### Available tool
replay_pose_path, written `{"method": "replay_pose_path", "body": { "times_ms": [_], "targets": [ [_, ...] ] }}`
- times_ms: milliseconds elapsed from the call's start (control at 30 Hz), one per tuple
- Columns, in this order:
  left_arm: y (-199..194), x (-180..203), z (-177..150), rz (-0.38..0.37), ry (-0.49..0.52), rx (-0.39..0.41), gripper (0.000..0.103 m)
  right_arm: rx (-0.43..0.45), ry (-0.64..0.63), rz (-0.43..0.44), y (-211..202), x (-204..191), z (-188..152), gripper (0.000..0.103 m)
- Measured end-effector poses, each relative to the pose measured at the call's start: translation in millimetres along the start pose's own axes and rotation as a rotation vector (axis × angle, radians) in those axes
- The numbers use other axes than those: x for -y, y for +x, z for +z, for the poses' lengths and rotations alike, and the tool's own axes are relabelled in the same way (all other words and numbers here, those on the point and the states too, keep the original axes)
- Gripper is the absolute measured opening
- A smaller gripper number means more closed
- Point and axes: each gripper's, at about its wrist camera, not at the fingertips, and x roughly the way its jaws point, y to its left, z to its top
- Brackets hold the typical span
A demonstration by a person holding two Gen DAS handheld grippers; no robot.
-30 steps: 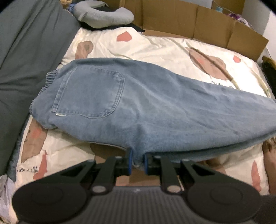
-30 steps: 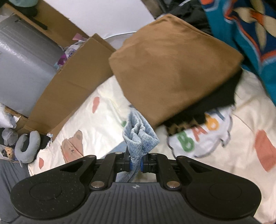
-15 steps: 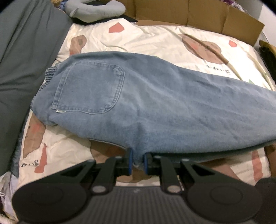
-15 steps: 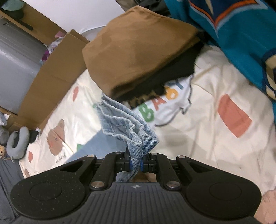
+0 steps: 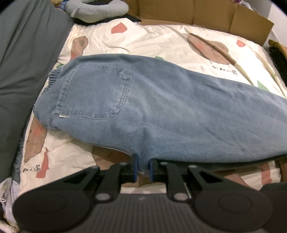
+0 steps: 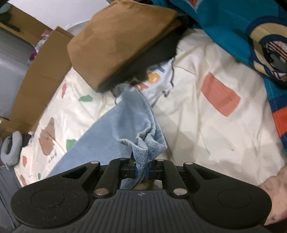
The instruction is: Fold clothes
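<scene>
Jeans [image 5: 179,114], light blue denim, laid across cream printed bedspread [image 5: 161,41], back pocket up. Crotch edge is clamped by left gripper [image 5: 143,168]; leg hem is pinched by right gripper [image 6: 140,169] beside folded brown garment [image 6: 118,41].

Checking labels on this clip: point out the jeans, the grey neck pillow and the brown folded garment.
jeans [image 5: 161,111], left wrist view, on the seat beside the back pocket.
grey neck pillow [image 5: 96,9], left wrist view, on its curved body.
brown folded garment [image 6: 118,41], right wrist view, on its top face.

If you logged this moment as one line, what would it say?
step: folding | left tool: shut on light blue denim jeans at crotch edge | right tool: shut on leg hem | surface: cream patterned duvet
</scene>
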Motion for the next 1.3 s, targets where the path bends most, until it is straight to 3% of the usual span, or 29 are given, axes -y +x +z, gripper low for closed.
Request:
{"method": "replay_pose_path", "body": {
  "times_ms": [333,733,900,1300],
  "targets": [
    [5,8,8,0.021,0.021,-0.044,0.012,-0.026,0.001,-0.005,13,17,-3,0.008],
    [-9,7,6,0.006,0.028,-0.045,0.012,0.040,-0.002,0.035,-20,13,7,0.007],
    [8,7,-1,-0.009,0.026,-0.079,0.012,0.056,-0.038,0.013,-34,14,6,0.008],
    [37,8,-15,-0.036,0.024,-0.143,0.012,-0.027,0.000,-0.076,10,44,-7,0.010]
  ]
}}
